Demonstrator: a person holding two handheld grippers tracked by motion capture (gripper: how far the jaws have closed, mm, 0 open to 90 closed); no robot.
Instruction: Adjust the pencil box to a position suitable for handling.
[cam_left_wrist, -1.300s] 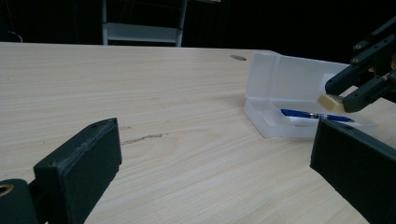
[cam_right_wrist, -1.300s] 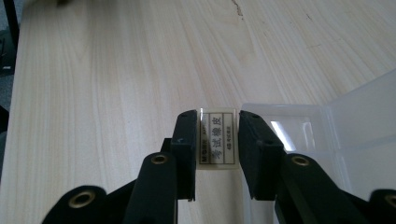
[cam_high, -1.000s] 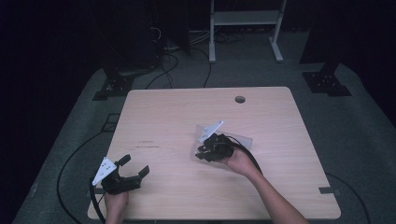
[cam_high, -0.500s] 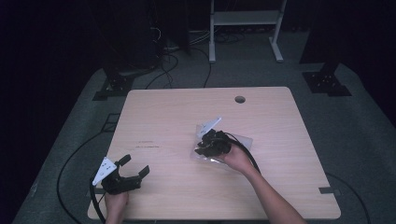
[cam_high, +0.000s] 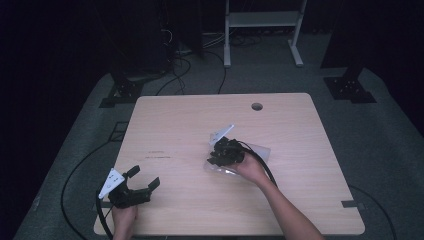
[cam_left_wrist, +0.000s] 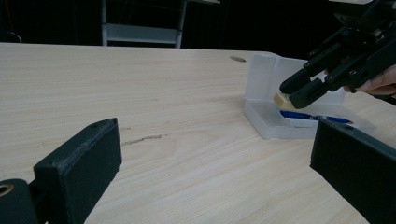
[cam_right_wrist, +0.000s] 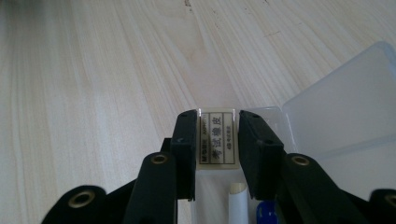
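The right gripper (cam_right_wrist: 216, 140) squeezes the small, light eraser (cam_right_wrist: 216, 142) by its 2 long sides; rubbery, it should not slip.

— How many things are out there?
— One table (cam_high: 175, 130), one clear plastic box (cam_left_wrist: 280, 112), one eraser (cam_right_wrist: 216, 137), one blue pen (cam_left_wrist: 310, 116).
— And grippers?
— Two: left gripper (cam_high: 142, 182), right gripper (cam_high: 214, 159).
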